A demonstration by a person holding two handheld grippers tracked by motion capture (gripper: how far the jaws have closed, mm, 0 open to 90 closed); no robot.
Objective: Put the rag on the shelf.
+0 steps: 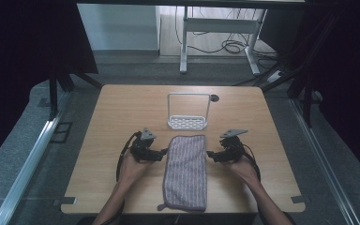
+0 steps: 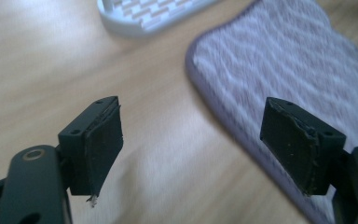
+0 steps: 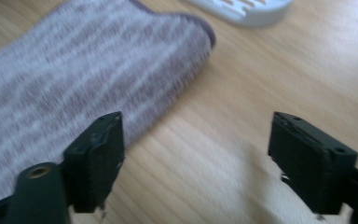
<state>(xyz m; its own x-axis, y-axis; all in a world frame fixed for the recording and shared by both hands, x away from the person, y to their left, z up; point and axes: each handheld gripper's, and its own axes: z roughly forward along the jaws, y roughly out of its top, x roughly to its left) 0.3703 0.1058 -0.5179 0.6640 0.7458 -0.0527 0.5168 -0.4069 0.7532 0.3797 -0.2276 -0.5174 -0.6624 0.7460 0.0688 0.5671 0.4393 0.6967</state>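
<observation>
Left hand (image 1: 130,169): gripping the left gripper from below, forearm entering from the bottom edge of the high view.
Left gripper (image 1: 165,152): hovering just beside the left long edge of the towel, jaws pointing toward it. In the left gripper view the jaws are standing wide apart, gripping nothing; one pad (image 2: 103,148) is sitting over bare wood, the other over the towel's hem.
Towel (image 1: 186,170): lying flat on the table (image 1: 112,112), folded into a long strip, running from the near edge toward the rack.
Rack (image 1: 187,123): standing just beyond the towel's far end, white slotted base with a wire hoop rising upright.
Right gripper (image 1: 209,153): mirroring the left at the towel's right long edge. Jaws are standing wide apart, holding nothing.
Right hand (image 1: 244,168): supporting the right gripper.
</observation>
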